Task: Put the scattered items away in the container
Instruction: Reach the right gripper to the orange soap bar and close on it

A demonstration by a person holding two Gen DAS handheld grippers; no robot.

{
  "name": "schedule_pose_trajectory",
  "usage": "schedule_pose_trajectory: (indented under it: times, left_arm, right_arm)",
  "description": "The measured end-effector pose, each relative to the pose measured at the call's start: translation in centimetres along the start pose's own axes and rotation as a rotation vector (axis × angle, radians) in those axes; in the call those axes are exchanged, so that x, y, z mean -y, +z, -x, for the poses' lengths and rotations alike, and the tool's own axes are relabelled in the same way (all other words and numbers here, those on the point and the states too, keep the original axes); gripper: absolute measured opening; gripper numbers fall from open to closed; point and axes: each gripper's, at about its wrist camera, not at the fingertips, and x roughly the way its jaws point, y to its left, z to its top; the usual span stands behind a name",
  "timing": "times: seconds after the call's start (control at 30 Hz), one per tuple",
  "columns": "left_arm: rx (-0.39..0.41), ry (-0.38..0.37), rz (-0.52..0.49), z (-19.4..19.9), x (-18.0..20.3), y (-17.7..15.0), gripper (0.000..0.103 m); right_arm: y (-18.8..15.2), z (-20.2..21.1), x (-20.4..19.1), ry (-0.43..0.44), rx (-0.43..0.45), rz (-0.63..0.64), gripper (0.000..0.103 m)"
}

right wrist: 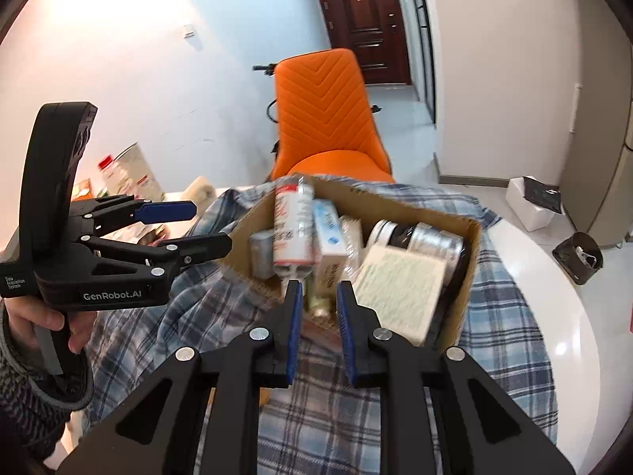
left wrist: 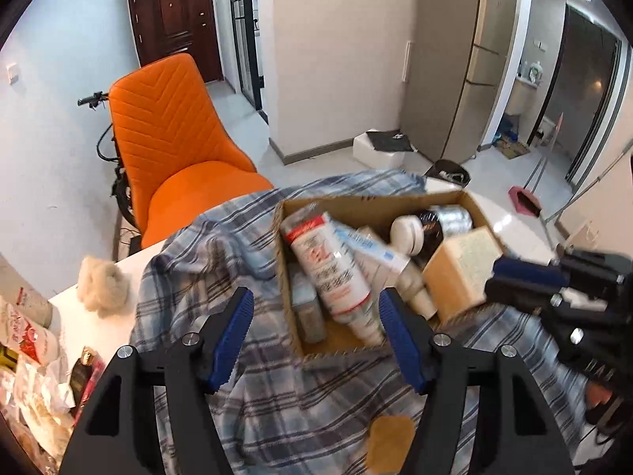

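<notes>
Left claw (left wrist: pixel 314 330) spread wide and empty, right claw (right wrist: pixel 319 314) parted, empty, at cardboard box (right wrist: pixel 469 253) near rim

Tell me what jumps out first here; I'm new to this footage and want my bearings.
The bright orange chair behind the table grabs the eye first. Next comes the cardboard box on the blue plaid cloth, crammed with tubes, jars and a tan sponge block. Both tools are empty: the left tool wide open in front of the box, the right tool narrower but still parted at its near edge.
</notes>
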Motion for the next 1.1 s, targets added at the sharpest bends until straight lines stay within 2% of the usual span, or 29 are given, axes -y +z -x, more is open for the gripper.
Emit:
schedule_pose_trajectory:
  times: [0.07,0.13,0.2,0.27,0.3,0.4,0.57,0.8,0.93,1.1]
  left_arm:
    - [0.003,-0.001,-0.003,0.7,-0.1,-1.3,0.069]
    - [-0.004,-0.023,-0.009,1.5,-0.1,-2.4,0.074]
    - [-0.002,-0.033,-0.028,2.4,0.0,-3.7,0.084]
    - [0.005,-0.017,-0.053,3.1,0.3,-4.7,0.084]
    - [0.003,-0.008,-0.071,3.2,0.5,-5.1,0.084]
    - [-0.022,-0.014,-0.107,3.3,0.9,-6.6,0.084]
    - [-0.081,-0.025,-0.107,2.9,0.5,-9.2,0.085]
    - [-0.141,-0.011,-0.135,3.0,-0.2,-13.1,0.085]
    - [-0.165,0.022,-0.093,2.7,-1.7,-14.4,0.084]
    - [-0.178,0.008,-0.051,2.7,-3.3,-15.3,0.084]
  right_arm:
    - [-1.0,0.1,-0.4,0.021,-0.014,0.024,0.017]
    - [-1.9,0.3,-1.0,0.023,-0.024,0.061,0.017]
    - [-2.7,0.7,-1.5,0.023,-0.026,0.097,0.017]
    - [-3.3,0.9,-2.0,0.043,-0.033,0.116,0.019]
    - [-3.6,0.9,-2.2,0.053,-0.043,0.122,0.025]
    - [-4.8,-0.1,-2.9,0.085,-0.124,0.121,0.074]
    - [-7.2,-2.1,-4.1,0.088,-0.19,0.146,0.075]
    - [-8.4,-3.6,-6.0,0.086,-0.187,0.26,0.075]
    - [-8.9,-4.8,-6.9,0.091,-0.179,0.292,0.075]
    - [-9.5,-6.4,-8.2,0.071,-0.192,0.343,0.075]
